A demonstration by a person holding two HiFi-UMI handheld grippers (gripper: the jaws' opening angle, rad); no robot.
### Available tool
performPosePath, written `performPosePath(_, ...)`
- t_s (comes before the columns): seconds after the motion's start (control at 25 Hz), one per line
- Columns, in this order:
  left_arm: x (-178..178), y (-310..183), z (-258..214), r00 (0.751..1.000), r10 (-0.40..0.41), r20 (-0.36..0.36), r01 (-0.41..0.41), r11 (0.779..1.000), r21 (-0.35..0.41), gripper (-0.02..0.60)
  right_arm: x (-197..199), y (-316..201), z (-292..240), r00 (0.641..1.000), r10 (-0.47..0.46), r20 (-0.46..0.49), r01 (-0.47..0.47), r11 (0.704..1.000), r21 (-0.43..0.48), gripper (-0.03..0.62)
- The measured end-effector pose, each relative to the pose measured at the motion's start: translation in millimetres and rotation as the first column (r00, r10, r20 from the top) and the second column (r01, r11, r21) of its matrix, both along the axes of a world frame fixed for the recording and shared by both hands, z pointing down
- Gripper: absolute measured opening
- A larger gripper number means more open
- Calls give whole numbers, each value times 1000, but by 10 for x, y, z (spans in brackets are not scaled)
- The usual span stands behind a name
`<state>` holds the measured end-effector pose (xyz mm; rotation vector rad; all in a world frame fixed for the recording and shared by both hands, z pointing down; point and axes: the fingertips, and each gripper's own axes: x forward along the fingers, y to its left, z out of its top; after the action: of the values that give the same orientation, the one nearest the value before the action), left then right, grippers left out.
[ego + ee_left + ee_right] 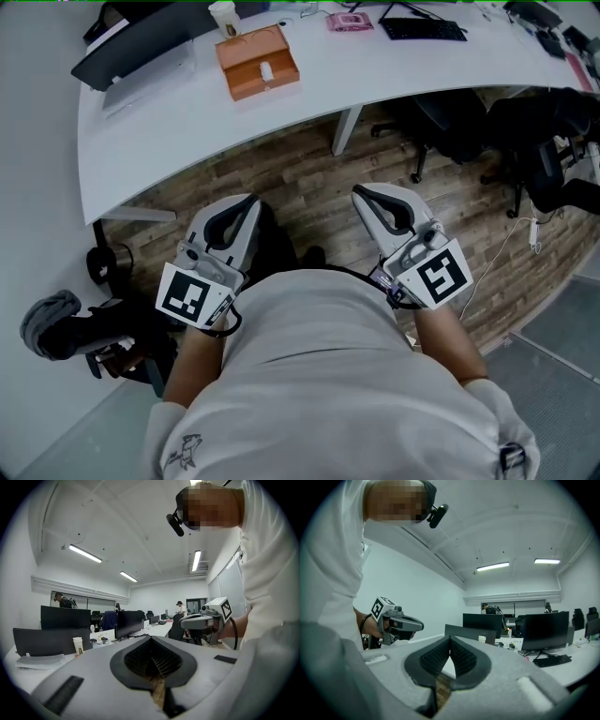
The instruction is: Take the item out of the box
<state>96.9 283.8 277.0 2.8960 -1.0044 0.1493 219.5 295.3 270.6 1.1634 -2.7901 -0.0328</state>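
White, the curved surface (169, 122) carries, from left to right, one dark laptop (122, 54), one paper cup (223, 17), one orange-brown box (258, 61), one pink thing (349, 21) and one black keyboard (422, 30). One small white item (267, 70) shows at the middle of the box.

I have two claws in play, each with one marker cube, both held over the wood floor (309, 178), short of the surface's near edge and well apart from the box. The left claw (246, 202) is clenched, its pads meeting at the tip with nothing between them. The right claw (364, 195) is clenched the same way, also on nothing.

Only the head view gives me the box and its item; neither gripper view shows them. The left gripper view gives me the other claw from the side, gripped in a hand, and three strip lights (84, 553) on the ceiling. The right gripper view gives me the left claw likewise, two strip lights and two black monitors (546, 630) standing on the surface.
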Motion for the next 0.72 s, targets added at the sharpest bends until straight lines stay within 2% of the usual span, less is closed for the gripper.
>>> performPosePath(0.32, 137, -322, 0, 999, 40, -18, -40, 999, 2, -2, 183, -255, 48, 998, 55, 7, -55, 998, -16, 3)
performPosePath(0.72, 85, -954, 81, 996, 84, -33, -85, 996, -14, -2, 102, -850, 87, 996, 94, -12, -94, 995, -31, 3)
